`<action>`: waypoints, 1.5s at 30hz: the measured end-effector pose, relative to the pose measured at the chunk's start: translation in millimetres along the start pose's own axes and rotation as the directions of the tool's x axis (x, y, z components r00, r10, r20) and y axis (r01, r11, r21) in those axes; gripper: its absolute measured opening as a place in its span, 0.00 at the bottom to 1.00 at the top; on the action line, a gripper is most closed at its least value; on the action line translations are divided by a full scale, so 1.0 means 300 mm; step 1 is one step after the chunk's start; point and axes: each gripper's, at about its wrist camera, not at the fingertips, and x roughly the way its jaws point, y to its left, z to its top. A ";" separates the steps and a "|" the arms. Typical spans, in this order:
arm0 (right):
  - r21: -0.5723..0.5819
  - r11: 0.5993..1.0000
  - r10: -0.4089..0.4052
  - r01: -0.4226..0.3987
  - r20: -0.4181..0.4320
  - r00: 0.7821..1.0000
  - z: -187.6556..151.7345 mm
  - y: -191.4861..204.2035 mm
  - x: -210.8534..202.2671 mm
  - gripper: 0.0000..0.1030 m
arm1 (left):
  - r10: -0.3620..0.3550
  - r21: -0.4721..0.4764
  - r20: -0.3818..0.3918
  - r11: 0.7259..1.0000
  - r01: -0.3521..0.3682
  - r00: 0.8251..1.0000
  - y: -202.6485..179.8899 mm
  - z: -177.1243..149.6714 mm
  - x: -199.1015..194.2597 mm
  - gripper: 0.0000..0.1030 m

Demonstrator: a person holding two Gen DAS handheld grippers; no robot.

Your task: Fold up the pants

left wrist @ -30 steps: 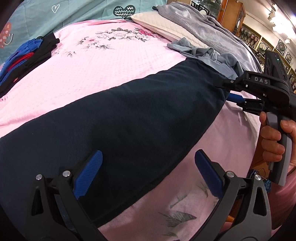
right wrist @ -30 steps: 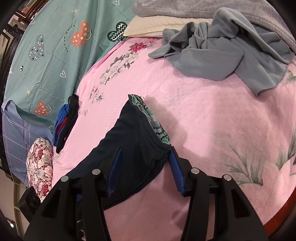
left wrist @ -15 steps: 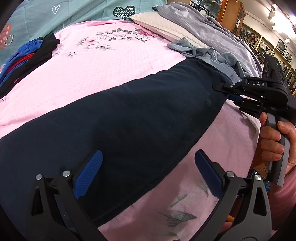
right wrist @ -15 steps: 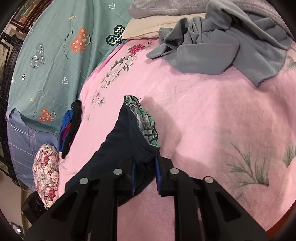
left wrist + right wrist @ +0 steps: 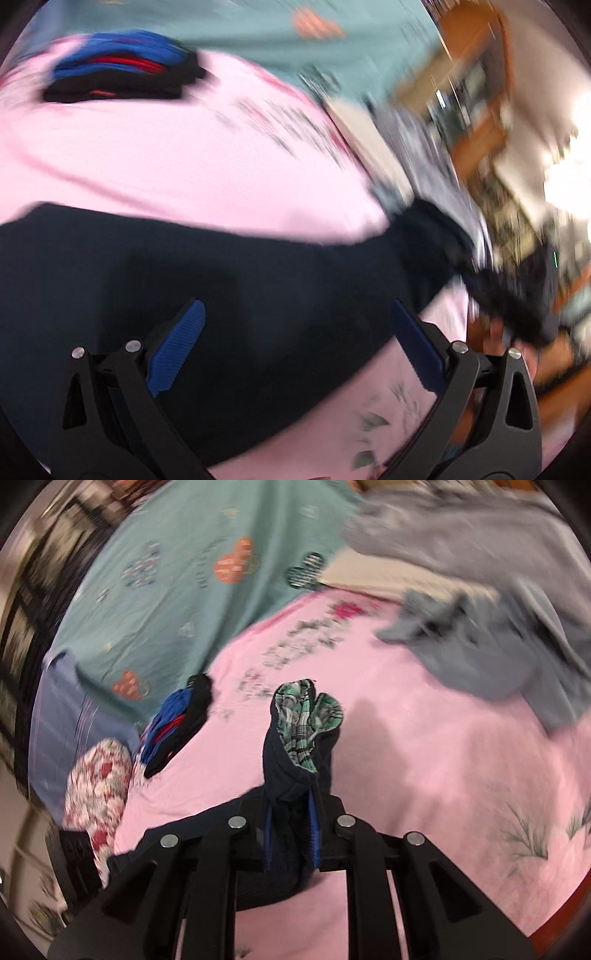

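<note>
Dark navy pants (image 5: 221, 288) lie stretched across the pink bedspread (image 5: 166, 162). My left gripper (image 5: 295, 343) is open above the pants, its blue pads on either side of the cloth. My right gripper (image 5: 290, 834) is shut on the waistband of the pants (image 5: 291, 768) and holds it raised off the bed, so the green plaid lining (image 5: 306, 716) shows. In the blurred left wrist view the right gripper (image 5: 506, 306) is at the far right end of the pants.
A folded pile of blue, red and black clothes (image 5: 122, 77) lies at the far left of the bed, also in the right wrist view (image 5: 177, 723). Crumpled grey garments (image 5: 491, 653) and a cream pillow (image 5: 369, 572) lie at the bed's head. A teal sheet (image 5: 177, 576) lies beyond.
My right gripper has shut on the waistband and lifted it off the bed. The left gripper has swung quickly toward the left, blurring its view, and stays open.
</note>
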 end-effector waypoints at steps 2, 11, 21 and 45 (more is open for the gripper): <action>-0.100 0.995 0.023 -0.022 0.002 1.000 -0.006 0.098 0.008 0.15 | 0.087 -0.067 0.104 0.994 -0.081 0.991 0.112 0.015 -0.107 0.98; -0.474 0.834 0.183 -0.282 -0.244 0.952 -0.236 0.575 0.233 0.15 | 0.287 -0.238 0.204 0.942 -0.236 0.936 0.345 -0.046 -0.312 0.98; -0.601 0.715 0.071 -0.356 -0.445 0.893 -0.430 0.664 0.349 0.40 | 0.105 -0.197 0.140 0.977 -0.076 0.985 0.357 -0.031 -0.323 0.98; -0.844 0.507 0.023 -0.174 -0.189 0.982 -0.521 0.721 0.265 0.13 | -0.459 -0.433 -0.196 0.834 0.343 0.867 0.280 0.066 0.059 0.95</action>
